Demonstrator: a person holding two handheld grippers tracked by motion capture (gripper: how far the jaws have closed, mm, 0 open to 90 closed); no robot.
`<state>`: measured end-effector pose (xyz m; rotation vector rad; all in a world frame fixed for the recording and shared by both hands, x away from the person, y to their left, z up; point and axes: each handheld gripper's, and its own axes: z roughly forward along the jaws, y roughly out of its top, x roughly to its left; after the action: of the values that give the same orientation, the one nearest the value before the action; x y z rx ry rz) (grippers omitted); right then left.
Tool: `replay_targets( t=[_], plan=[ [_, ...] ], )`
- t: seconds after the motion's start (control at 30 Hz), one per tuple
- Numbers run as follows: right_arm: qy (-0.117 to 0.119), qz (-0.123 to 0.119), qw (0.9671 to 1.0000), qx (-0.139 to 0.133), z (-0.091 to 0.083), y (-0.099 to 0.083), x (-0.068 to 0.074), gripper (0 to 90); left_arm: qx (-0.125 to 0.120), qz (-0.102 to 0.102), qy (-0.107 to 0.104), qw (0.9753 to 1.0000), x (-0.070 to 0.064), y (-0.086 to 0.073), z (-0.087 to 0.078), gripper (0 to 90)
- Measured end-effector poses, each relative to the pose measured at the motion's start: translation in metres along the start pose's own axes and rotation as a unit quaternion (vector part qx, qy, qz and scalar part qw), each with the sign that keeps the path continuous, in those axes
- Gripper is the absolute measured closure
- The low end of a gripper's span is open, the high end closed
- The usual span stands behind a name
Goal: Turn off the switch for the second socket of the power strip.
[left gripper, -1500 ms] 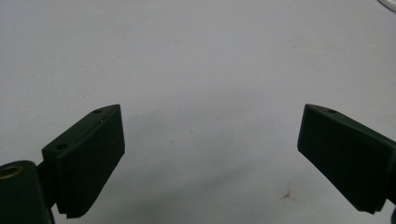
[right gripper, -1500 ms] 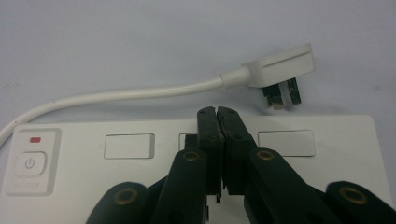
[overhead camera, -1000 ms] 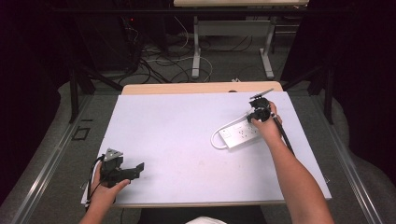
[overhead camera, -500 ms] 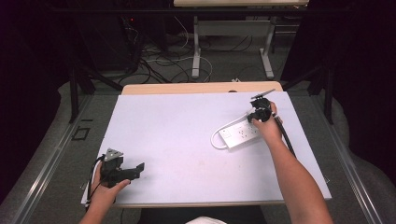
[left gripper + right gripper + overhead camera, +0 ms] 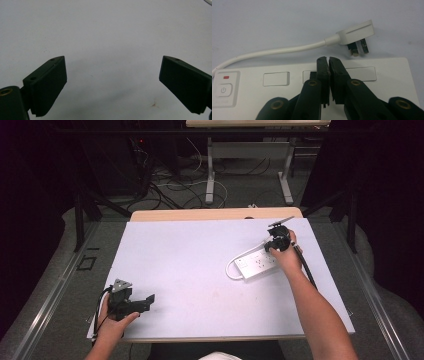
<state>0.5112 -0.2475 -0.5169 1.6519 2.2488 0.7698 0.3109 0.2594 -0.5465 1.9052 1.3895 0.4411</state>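
Hovering pressed-together right tongs (image 5: 328, 60) over power strip (image 5: 387, 82).

You have a white power strip (image 5: 287, 82) lying flat, its white cord (image 5: 274, 51) curving to a plug (image 5: 358, 33) lying just beside it.

The right gripper (image 5: 329, 60) fingers cover part of the power strip (image 5: 387, 82), whose left end is cut off.

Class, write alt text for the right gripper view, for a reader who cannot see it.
The right gripper, its two black jaws closed together, sits over a white power strip on a pale table. Beyond the strip lies its white plug, pins bare, on a curving white cord.
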Motion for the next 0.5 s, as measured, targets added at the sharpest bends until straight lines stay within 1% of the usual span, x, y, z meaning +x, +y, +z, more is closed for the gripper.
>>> replay_targets(
  t=[0.07,0.1,0.17,0.23,0.3,0.33,0.37,0.4,0.5],
  plan=[
    [0.000,-0.002,1.0000,-0.005,0.0003,-0.0008,-0.0006,85.4,0.001,0.000,0.000,1.0000,0.0002,0.0002,0.0004,7.5],
    [-0.003,0.009,1.0000,-0.004,0.0001,-0.0007,0.0000,84.8,0.002,0.003,0.000,1.0000,0.0006,0.0003,0.0004,7.5],
    [0.007,0.004,0.9999,-0.007,-0.0002,-0.0016,-0.0024,84.0,0.000,0.002,0.001,1.0000,0.0005,0.0003,0.0013,7.5],
    [0.005,0.005,1.0000,-0.007,-0.0001,-0.0017,-0.0029,82.7,0.000,0.002,0.001,1.0000,0.0007,0.0003,0.0020,7.5],
    [0.015,0.008,0.9998,-0.008,-0.0003,-0.0014,-0.0014,81.2,-0.001,0.000,0.000,1.0000,0.0009,0.0004,0.0027,7.5],
    [0.011,0.005,0.9998,-0.012,0.0005,-0.0017,-0.0012,80.3,-0.001,0.000,-0.001,1.0000,0.0010,0.0004,0.0028,7.6],
    [0.010,0.010,0.9999,-0.010,0.0003,-0.0013,0.0001,79.8,-0.001,-0.001,-0.001,1.0000,0.0011,0.0005,0.0029,7.6],
    [0.006,0.002,1.0000,-0.006,-0.0003,-0.0013,-0.0001,79.6,0.000,-0.001,-0.001,1.0000,0.0011,0.0006,0.0030,7.6],
    [0.009,0.002,0.9999,-0.006,-0.0004,-0.0013,0.0000,77.8,0.001,-0.001,0.000,1.0000,0.0013,0.0004,0.0032,7.6]
  ],
)
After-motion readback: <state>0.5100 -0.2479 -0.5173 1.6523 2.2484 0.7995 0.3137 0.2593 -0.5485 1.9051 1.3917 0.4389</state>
